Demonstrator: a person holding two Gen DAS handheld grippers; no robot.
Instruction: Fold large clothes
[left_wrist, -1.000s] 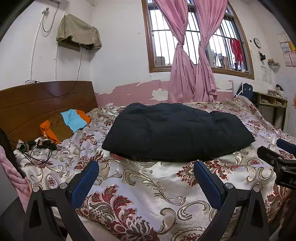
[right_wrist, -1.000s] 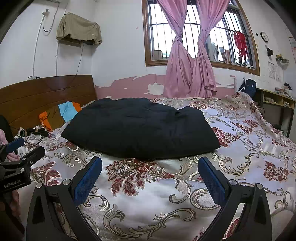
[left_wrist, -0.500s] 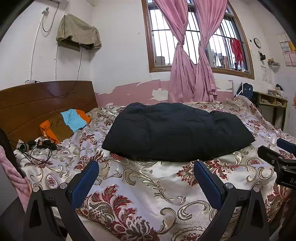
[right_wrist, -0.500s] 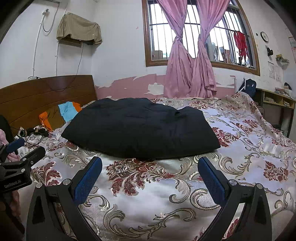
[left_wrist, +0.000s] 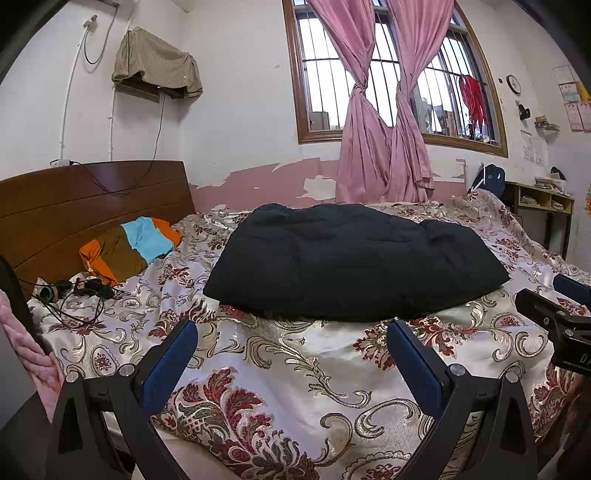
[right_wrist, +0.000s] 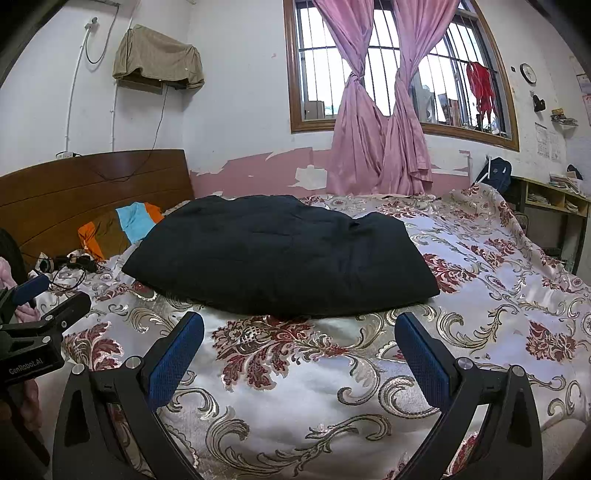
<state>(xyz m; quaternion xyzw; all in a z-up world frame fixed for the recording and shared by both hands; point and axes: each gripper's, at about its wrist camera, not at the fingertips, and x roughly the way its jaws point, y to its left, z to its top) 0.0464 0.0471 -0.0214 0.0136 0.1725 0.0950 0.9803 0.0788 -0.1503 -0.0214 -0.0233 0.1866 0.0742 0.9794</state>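
The puffy black quilted garment (left_wrist: 354, 258) is spread mid-bed on the floral satin bedspread (left_wrist: 295, 373), at twelve o'clock from both tongs. Left tongs (left_wrist: 291, 354) and right tongs (right_wrist: 299, 347) are held released, empty. The near hem is best gripped at both corners evenly.
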